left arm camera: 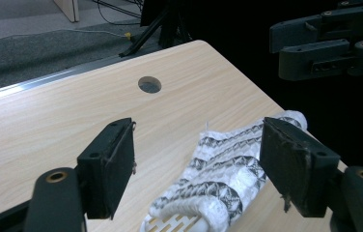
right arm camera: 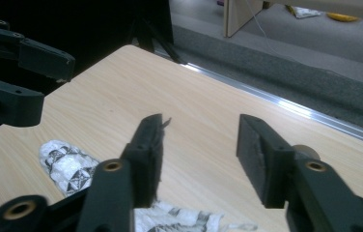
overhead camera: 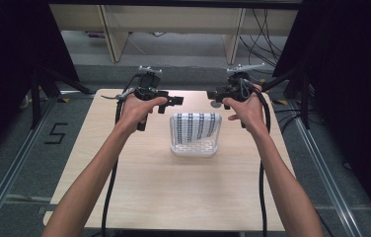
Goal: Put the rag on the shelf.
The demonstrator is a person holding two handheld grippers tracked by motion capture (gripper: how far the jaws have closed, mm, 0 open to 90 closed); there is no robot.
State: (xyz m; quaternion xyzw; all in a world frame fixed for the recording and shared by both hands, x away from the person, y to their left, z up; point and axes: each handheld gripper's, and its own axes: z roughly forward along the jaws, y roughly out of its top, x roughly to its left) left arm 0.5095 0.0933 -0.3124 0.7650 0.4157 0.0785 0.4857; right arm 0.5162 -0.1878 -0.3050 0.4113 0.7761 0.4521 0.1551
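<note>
Left gripper view alone shows the table's round hole (left arm camera: 149, 84) — beyond the patterned cloth (left arm camera: 218, 169).

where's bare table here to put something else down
The near half of the table, between the forearms and in front of the white basket, is bare. So are strips along both side edges. It is crowded at the far edge, where the left tongs and right tongs hover above the patterned cloth.

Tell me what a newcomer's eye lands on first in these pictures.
First, the black-and-white patterned cloth draped over a small white basket in the middle of the wooden table. Then the two hand-held grippers above the far edge: the left hand-held gripper and the right hand-held gripper, both with jaws open and empty, facing each other.
</note>
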